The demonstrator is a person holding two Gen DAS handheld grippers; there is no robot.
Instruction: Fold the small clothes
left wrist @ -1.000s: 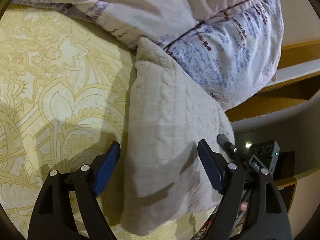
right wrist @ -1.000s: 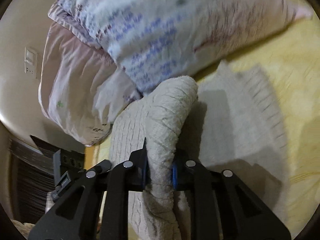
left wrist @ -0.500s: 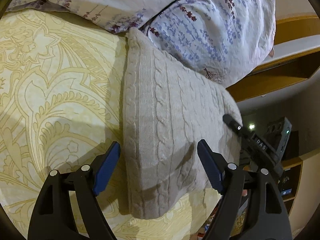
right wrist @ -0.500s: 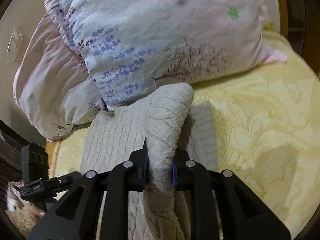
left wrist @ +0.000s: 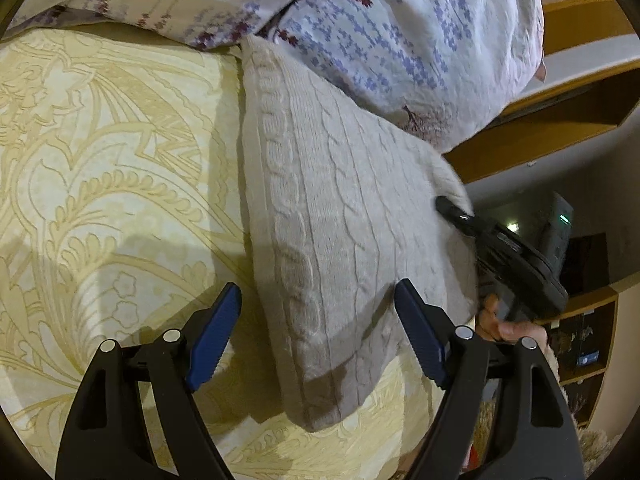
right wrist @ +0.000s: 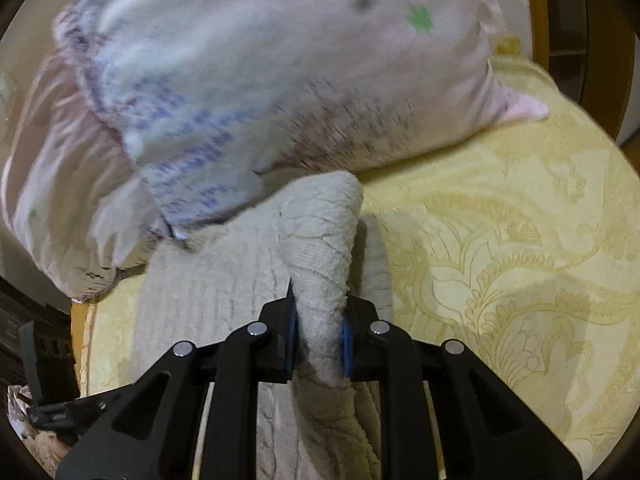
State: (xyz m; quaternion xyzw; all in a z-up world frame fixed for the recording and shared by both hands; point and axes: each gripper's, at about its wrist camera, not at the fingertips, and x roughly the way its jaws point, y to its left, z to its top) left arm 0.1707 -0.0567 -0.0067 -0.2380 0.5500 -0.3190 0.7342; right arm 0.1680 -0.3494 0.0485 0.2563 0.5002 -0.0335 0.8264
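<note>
A beige cable-knit garment (left wrist: 332,248) lies folded on a yellow patterned bedspread (left wrist: 100,184), its far end against the pillows. My left gripper (left wrist: 318,344) is open, its blue pads on either side of the garment's near corner, hovering above it. My right gripper (right wrist: 318,344) is shut on a raised fold of the same garment (right wrist: 324,252), lifting that edge off the bed. The right gripper also shows in the left wrist view (left wrist: 500,248) at the garment's right edge, with a hand behind it.
Floral white and purple pillows (left wrist: 380,32) lie at the head of the bed, touching the garment; they also show in the right wrist view (right wrist: 248,80). A wooden bed frame and shelves (left wrist: 560,128) stand to the right. The bedspread (right wrist: 520,260) stretches to the right.
The right gripper has carried the held fold across the garment. The garment lies flatter and wider under the left gripper, which has stayed open and shifted slightly.
</note>
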